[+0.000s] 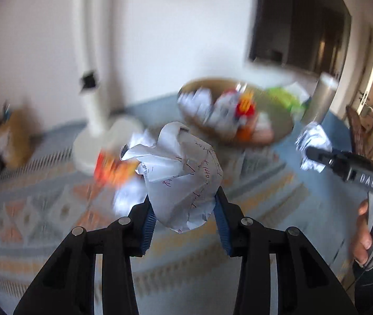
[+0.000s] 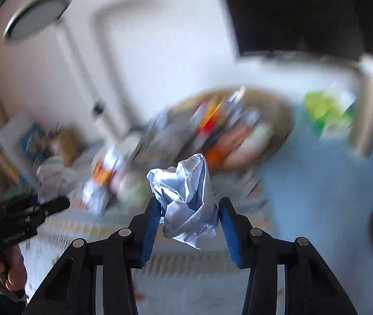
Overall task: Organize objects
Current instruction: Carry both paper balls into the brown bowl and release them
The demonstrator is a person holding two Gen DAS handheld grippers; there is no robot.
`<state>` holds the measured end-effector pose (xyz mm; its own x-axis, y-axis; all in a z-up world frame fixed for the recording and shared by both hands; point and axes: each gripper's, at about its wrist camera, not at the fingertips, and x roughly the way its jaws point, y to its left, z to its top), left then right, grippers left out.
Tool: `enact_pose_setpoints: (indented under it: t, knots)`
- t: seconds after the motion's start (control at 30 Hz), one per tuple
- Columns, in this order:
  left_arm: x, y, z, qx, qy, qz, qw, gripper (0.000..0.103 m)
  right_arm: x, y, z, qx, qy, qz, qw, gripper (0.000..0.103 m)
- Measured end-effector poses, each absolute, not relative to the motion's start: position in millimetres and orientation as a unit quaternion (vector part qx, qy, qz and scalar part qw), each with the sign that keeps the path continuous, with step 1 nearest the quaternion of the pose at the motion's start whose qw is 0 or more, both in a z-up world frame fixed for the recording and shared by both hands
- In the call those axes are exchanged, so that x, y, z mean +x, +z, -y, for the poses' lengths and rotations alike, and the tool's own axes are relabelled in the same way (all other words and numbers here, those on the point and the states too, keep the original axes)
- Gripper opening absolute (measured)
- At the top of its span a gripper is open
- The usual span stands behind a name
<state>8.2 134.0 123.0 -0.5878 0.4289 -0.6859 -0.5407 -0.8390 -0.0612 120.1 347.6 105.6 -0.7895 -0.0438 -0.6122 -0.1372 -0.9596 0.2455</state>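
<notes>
Carrying paper wads toward the basket (image 1: 278, 134): left tongs (image 1: 185, 207) clamp the scribbled wad (image 1: 184, 178), right tongs (image 2: 189, 218) clamp the plain wad (image 2: 186, 199). I'd release right over the rim.

Honestly most of both views is motion-smeared. The round basket (image 1: 239, 113) is a blur, so its contents read only as white, red and orange blobs, can't name any. The orange thing (image 1: 107, 168) on the rug (image 1: 42, 210) is just a streak. Handwriting on the crumpled paper (image 1: 184, 173) is too small to read. The left gripper (image 2: 65, 202) is cut off by the right wrist view's left edge.
</notes>
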Motion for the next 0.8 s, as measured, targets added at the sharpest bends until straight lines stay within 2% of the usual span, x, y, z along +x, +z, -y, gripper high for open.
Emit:
enact_pose_setpoints:
  t: [0.17,0.3,0.4,0.47,0.57,0.67,0.8]
  knots:
    - [-60,146,-202,-0.349,0.883,-0.063,0.306,0.038,78,137,-419,-0.293,0.933,-0.193,0.081,0.045]
    - [-122,138,-250,-0.377,0.867,-0.042,0.322,0.038,24,122,-464,-0.306,0.911,-0.258,0.098,0.045]
    - [-161,126,-280,-0.405,0.851,-0.034,0.333,0.038,-6,109,-476,-0.319,0.902,-0.274,0.098,0.045]
    - [-173,122,-293,-0.402,0.850,-0.042,0.338,0.040,-30,103,-478,-0.328,0.899,-0.274,0.097,0.045]
    - [-183,116,-310,-0.413,0.842,-0.060,0.342,0.061,-53,101,-476,-0.347,0.899,-0.250,0.092,0.051]
    - [-173,113,-306,-0.420,0.832,-0.054,0.358,0.061,-56,103,-475,-0.359,0.902,-0.217,0.104,0.052]
    - [-153,122,-283,-0.413,0.835,-0.045,0.361,0.061,-26,112,-471,-0.340,0.911,-0.217,0.087,0.055]
